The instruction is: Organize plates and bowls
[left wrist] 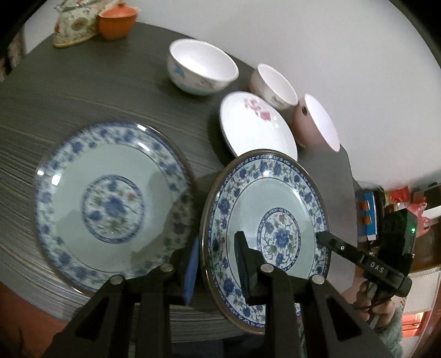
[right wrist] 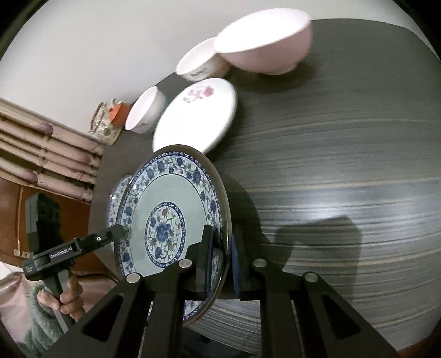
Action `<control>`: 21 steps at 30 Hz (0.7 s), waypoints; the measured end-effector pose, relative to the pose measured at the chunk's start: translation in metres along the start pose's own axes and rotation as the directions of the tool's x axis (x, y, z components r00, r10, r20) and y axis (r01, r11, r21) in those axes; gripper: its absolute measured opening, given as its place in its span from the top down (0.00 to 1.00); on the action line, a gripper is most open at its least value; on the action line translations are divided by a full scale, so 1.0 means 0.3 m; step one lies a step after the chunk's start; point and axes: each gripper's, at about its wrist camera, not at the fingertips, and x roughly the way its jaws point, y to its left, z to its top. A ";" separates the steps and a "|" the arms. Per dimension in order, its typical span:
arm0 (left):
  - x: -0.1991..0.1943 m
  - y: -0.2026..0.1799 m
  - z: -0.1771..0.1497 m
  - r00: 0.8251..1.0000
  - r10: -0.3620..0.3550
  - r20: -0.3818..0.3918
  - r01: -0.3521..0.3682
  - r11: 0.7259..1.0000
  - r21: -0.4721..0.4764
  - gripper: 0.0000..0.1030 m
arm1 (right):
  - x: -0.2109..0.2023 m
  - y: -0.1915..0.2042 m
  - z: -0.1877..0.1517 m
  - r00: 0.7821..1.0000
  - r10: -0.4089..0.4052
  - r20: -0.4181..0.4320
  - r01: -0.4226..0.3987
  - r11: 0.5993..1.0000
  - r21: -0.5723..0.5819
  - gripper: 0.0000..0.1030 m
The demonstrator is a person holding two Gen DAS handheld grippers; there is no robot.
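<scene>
I have the blue-floral plate [left wrist: 271, 220] pinched between both grippers, lifted clear of the dark wood-grain table [left wrist: 82, 91] and tilted up on edge. The left gripper [left wrist: 217, 264] is closed on the plate's left rim, one finger over the face and the blue-padded one behind it, jaws narrow around the thin edge. The right gripper [right wrist: 224, 253] clamps the opposite rim the same way (its jaws are nearly closed, with just the plate's edge between the pads). From the left wrist view I can see the right gripper's finger touching the plate's far rim, with a hand in a fuzzy green sleeve [left wrist: 391, 327] on its handle.

A second blue-floral plate [left wrist: 113, 203] lies flat on the table just beside the one I'm holding, on its left. Behind them sits a white plate with a pink flower [left wrist: 256, 129], flat on the table. Three bowls stand along the far edge: a white bowl with a blue print [left wrist: 201, 67], a smaller white bowl [left wrist: 274, 85], and a pink bowl [left wrist: 317, 122]; the pink bowl is just beside the flowered white plate. At the far corner are an orange lidded cup [left wrist: 117, 23] and a floral teapot [left wrist: 73, 27].
</scene>
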 end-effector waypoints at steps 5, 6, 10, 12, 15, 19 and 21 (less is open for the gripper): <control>-0.065 0.073 0.037 0.999 0.029 0.039 -0.028 0.999 -0.024 0.77 | 0.030 0.083 0.028 1.000 0.019 -0.006 -0.020 0.999 -0.031 0.87; -0.077 0.096 0.045 0.998 0.037 0.045 -0.036 0.999 -0.034 0.77 | 0.041 0.105 0.035 1.000 0.023 -0.008 -0.023 0.999 -0.038 0.87; -0.124 0.179 0.057 0.995 0.066 0.069 -0.062 0.996 -0.062 0.77 | 0.096 0.193 0.063 1.000 0.026 -0.016 -0.027 0.997 -0.068 0.87; -0.141 0.222 0.061 0.994 0.079 0.076 -0.073 0.994 -0.083 0.77 | 0.123 0.233 0.071 0.999 0.024 -0.021 -0.026 0.996 -0.084 0.87; -0.157 0.298 0.068 0.992 0.101 0.078 -0.092 0.989 -0.116 0.77 | 0.181 0.298 0.080 0.999 0.027 -0.039 -0.031 0.994 -0.105 0.87; -0.162 0.384 0.075 0.990 0.126 0.069 -0.115 0.982 -0.151 0.77 | 0.264 0.373 0.082 0.997 0.019 -0.075 -0.029 0.991 -0.130 0.87; -0.159 0.419 0.078 0.988 0.139 0.064 -0.128 0.978 -0.162 0.77 | 0.299 0.407 0.081 0.996 0.010 -0.087 -0.023 0.989 -0.148 0.87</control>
